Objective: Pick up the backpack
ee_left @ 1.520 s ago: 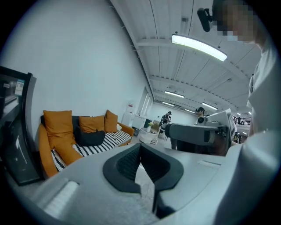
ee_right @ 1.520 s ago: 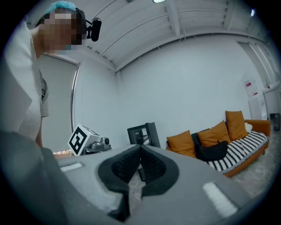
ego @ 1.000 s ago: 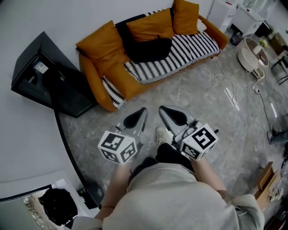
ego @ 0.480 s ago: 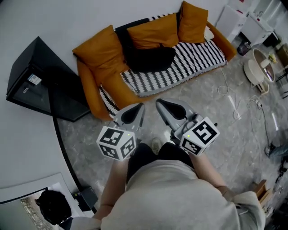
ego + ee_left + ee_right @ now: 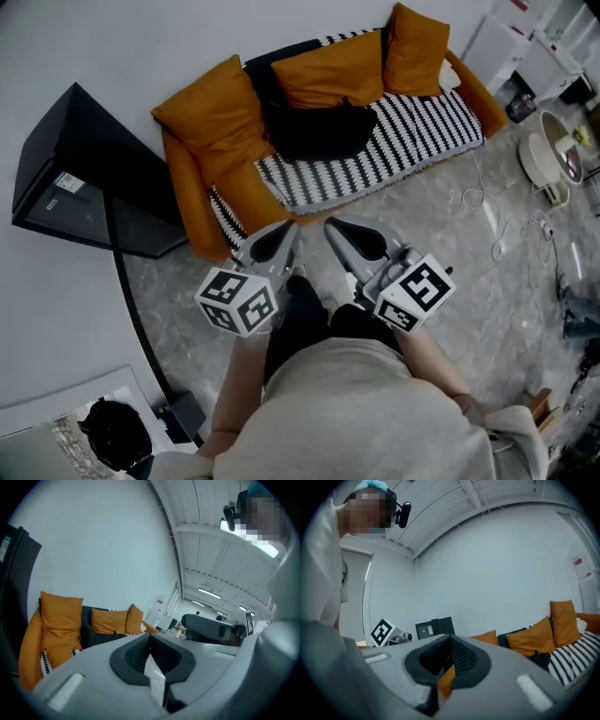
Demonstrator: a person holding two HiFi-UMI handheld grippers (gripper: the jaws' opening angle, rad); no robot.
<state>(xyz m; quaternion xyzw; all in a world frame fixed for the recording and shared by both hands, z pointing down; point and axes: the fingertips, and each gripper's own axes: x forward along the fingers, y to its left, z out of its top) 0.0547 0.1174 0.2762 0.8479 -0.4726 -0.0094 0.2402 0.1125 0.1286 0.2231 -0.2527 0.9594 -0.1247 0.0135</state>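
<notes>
The black backpack (image 5: 319,129) lies slumped on the striped seat of an orange sofa (image 5: 202,202), between orange cushions. Both grippers are held side by side over the grey floor, just short of the sofa's front, pointing at it. My left gripper (image 5: 281,231) is shut with nothing in it, and so is my right gripper (image 5: 339,227). In the left gripper view the shut jaws of my left gripper (image 5: 150,637) point toward the sofa (image 5: 56,630). The right gripper view shows the shut right gripper (image 5: 451,639) and the backpack (image 5: 541,659) off to the right.
A black cabinet (image 5: 84,173) stands left of the sofa against the white wall. Cables (image 5: 497,225) trail over the marble floor at right, near a round white stand (image 5: 548,155). A cardboard box (image 5: 539,403) sits at lower right, a dark bag (image 5: 117,433) at lower left.
The sofa and backpack have come nearer and shifted slightly right in the head view as the person stepped forward. Both grippers kept their place before the body and stayed shut.
</notes>
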